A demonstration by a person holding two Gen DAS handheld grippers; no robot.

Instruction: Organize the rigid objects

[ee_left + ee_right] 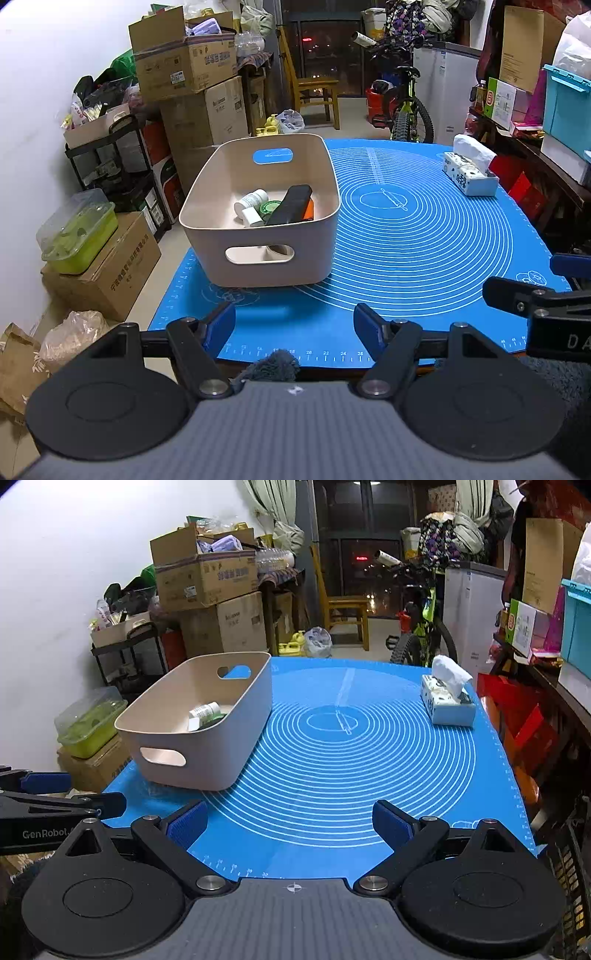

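Note:
A beige bin (258, 258) (207, 749) stands on the left part of the blue mat (424, 240) (332, 775). Inside lie white bottles (251, 201) (203, 712), a green round tin (270, 207), a black remote (291, 205) and something orange (309, 212). My left gripper (294, 326) hovers open over the mat's near edge, short of the bin, with nothing between its blue pads. My right gripper (290, 821) is open too, over the mat's near middle, empty. Each gripper shows at the other view's edge: the right one (546, 291), the left one (55, 794).
A tissue box (471, 173) (447, 699) sits at the mat's far right. Stacked cardboard boxes (184, 66), a black shelf (110, 158) and a green lidded container (79, 232) crowd the left. A bicycle (410, 107) and a wooden chair (314, 88) stand beyond the table.

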